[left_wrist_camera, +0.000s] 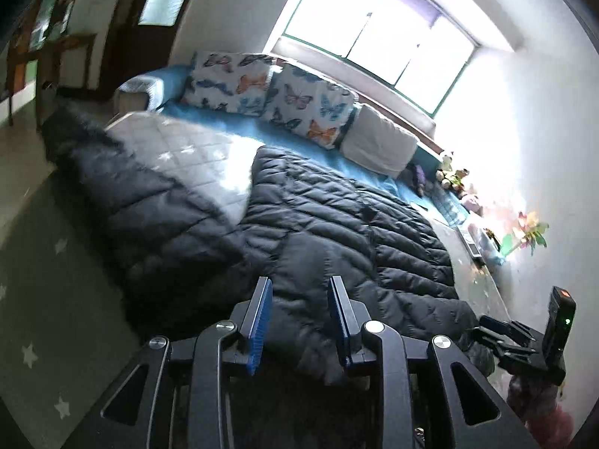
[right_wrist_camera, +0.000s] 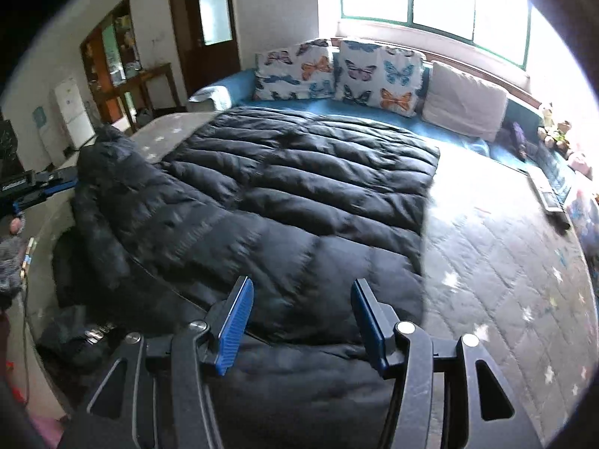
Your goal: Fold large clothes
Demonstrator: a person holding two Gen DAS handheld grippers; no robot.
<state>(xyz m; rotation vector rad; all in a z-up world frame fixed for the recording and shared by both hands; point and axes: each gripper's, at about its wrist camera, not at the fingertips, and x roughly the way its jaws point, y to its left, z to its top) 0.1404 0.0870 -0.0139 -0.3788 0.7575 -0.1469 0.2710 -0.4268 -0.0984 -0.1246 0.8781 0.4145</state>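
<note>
Puffer coat, black, quilted, long, lies spread flat on the bed, covering most of the near half of the grey star-print quilted cover. Hood end with its furry trim hangs toward the left edge of the bed; hem edge points toward the butterfly pillows lined up under the window. A plain white cushion sits just beside them on the blue sheet.

Left tongs: blue pads parted to a narrow gap, nothing clamped between them. They hang over the coat's near section; no contact visible, fabric shows through the gap behind the tips. Released.

Right tongs: pads parted wider than the left set, roughly mid-span, nothing between them. They hover over the near edge of the coat, just left of where black fabric ends and bare quilt starts. Released, not touching as far as the view shows.

The left unit shows at the left rim of the right wrist view; the right unit shows low right in the left wrist view, green light on.
</note>
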